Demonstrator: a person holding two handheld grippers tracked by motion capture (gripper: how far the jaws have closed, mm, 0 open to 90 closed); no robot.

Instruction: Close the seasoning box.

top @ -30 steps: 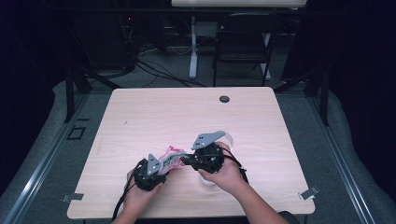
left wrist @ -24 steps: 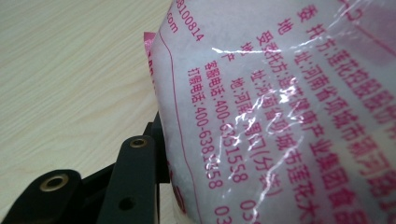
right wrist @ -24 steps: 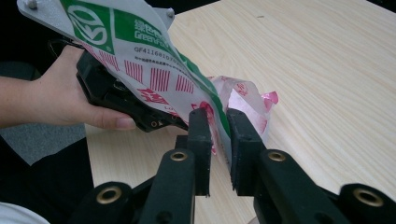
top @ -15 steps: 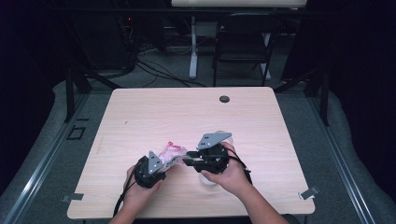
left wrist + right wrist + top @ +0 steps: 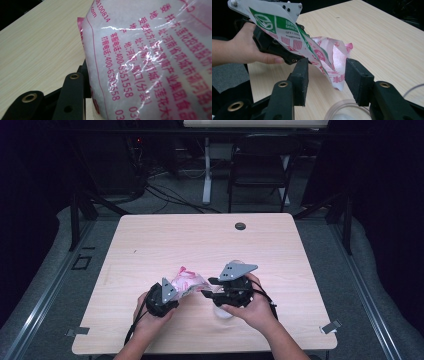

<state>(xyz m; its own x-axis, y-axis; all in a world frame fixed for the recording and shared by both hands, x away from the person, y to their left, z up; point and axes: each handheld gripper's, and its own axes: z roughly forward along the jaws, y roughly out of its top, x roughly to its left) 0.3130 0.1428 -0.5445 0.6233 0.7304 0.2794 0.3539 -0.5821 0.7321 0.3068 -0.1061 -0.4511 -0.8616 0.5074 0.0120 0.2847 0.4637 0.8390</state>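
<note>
A clear plastic bag with pink print and white grains hangs low over the wooden table. My left gripper is shut on it; in the left gripper view the bag sits against the one jaw that shows. My right gripper faces the bag from the right. Its jaws have just been opening and now stand apart, with the bag's lower corner loose between the pads of my right gripper. A clear round cup stands on the table just below the right gripper.
A small black round cap sits in the table near its far edge. A dark chair and cables lie beyond the table. Grey tape tabs mark the near corners.
The right gripper's jaws have spread apart and let go of the bag's corner. Both hands have stayed about where they were, and the left keeps its hold.
</note>
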